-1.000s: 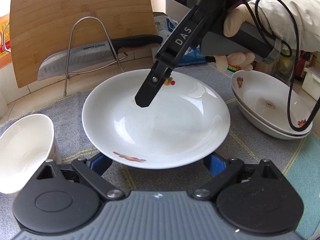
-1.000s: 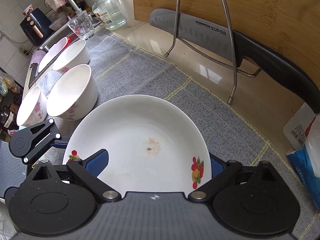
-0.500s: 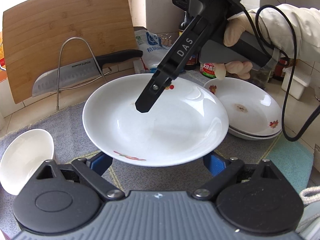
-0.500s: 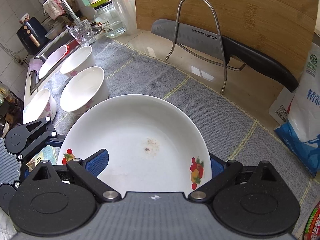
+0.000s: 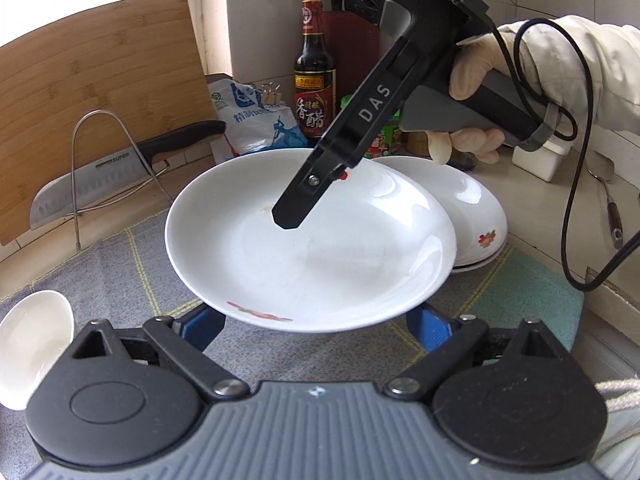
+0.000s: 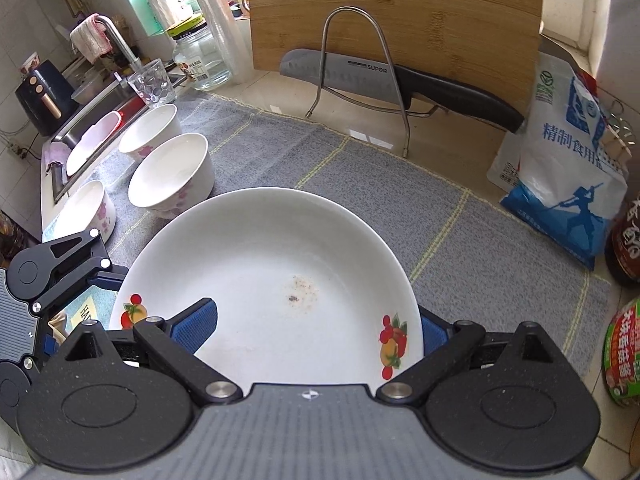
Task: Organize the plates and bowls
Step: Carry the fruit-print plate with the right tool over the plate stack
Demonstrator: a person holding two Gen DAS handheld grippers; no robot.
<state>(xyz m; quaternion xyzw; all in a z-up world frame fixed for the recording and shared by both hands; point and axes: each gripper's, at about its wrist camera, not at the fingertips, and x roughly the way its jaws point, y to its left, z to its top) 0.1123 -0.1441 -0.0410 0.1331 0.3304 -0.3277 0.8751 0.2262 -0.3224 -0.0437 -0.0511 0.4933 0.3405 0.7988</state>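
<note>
A white plate (image 5: 320, 264) with fruit prints is lifted off the grey mat, held between my two grippers. My left gripper (image 5: 314, 326) has its jaws wide, with both blue fingers running under the plate's near rim; their tips are hidden. In the right wrist view the plate (image 6: 280, 264) fills the middle, a brown stain at its centre. My right gripper (image 6: 312, 328) holds the opposite rim with one finger over the plate and one beneath. Its upper finger (image 5: 300, 204) lies in the plate. Two stacked plates (image 5: 468, 216) sit just behind to the right.
Three white bowls (image 6: 172, 176) stand on the mat (image 6: 360, 184) near the sink; another bowl (image 5: 32, 340) shows at lower left. A knife (image 6: 360, 76) rests in a wire rack against a wooden board (image 6: 400, 12). A salt bag (image 6: 568, 184), a vinegar bottle (image 5: 314, 80) and jars line the right side.
Both grippers have carried the plate upward and to the right. The board and knife slid left in the left wrist view. The stacked plates now sit partly behind the held plate's right edge.
</note>
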